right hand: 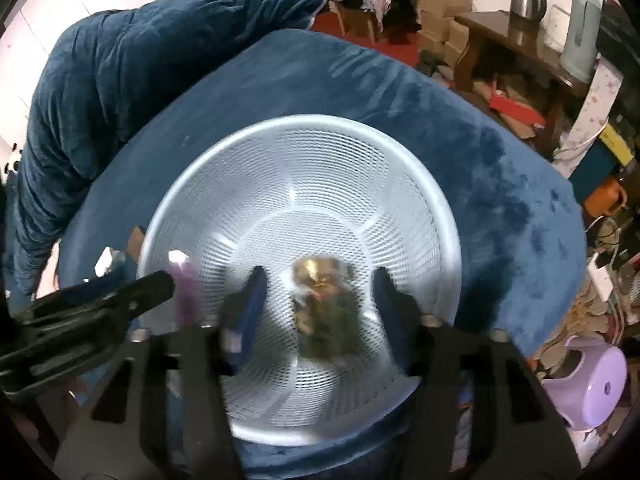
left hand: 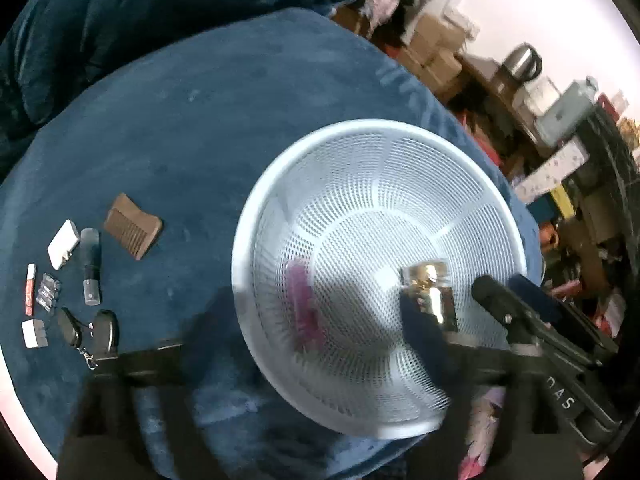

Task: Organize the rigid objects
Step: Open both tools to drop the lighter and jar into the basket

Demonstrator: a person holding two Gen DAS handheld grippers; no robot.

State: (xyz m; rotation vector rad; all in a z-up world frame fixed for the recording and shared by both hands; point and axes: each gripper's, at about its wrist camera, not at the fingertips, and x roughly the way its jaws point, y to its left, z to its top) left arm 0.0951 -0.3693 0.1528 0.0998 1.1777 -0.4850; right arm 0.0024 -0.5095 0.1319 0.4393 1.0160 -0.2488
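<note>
The right tool is hanging over the middle of the white mesh basket with its fingers spread wide apart, and the gold-capped bottle is sitting blurred between them, touching neither as far as I can tell, which suggests a drop into the basket. A pink item is lying at about 8 o'clock inside the basket in the left wrist view. The left tool is hovering at the basket's near rim; its fingers look apart and empty. At 9 o'clock on the blue-covered tabletop, the wooden comb, key fobs and spray vial are waiting, not yet collected.
</note>
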